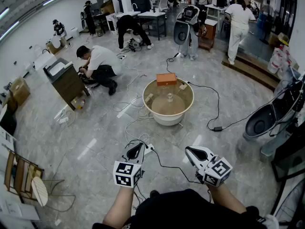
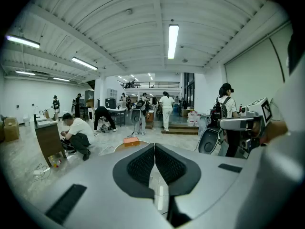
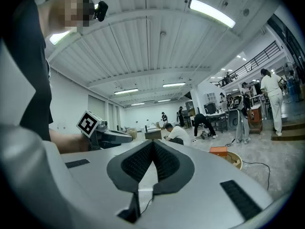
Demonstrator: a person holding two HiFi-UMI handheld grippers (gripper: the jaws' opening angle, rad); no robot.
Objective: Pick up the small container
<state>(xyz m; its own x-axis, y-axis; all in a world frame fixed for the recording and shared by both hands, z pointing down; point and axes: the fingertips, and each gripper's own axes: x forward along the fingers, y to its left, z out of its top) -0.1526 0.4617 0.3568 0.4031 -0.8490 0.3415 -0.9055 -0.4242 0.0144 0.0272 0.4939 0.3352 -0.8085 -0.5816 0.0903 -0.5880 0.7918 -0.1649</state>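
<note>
Fingers (image 2: 142, 165) of the left gripper (image 2: 155, 148) are clenched. In the left gripper view we see the two dark ribbed pads pressed flat together with nothing between them. Well beyond their tips, an orange box (image 2: 131, 140) sits at the edge of a round table (image 2: 119, 148). The small container cannot be made out from here.

In the right gripper view, the right gripper (image 3: 152, 144) is likewise closed on nothing, its pads meeting at the tips. The orange box (image 3: 218, 150) and the table rim lie off to the right of the jaws, so we judge this gripper is not aimed at the table.

In the head view, both grippers are low in the picture over bare floor, and the table is well ahead of them. We take the small container (image 1: 169, 98) to be the pale upright thing near the middle of the tabletop, though it is too small to be sure. Small blocks (image 1: 183, 86) lie near it, and the orange box sits at the far rim.

We see several risks from here:
- Cables (image 1: 218, 109) and a power strip (image 1: 149, 148) lie across the floor between us and the table, so a step forward could snag them.
- Jaws that arrive closed would knock the container over instead of taking it.
- An off-centre pinch on something so small could tip it or squirt it sideways into the blocks.
- We could also seize the wrong object.
</note>
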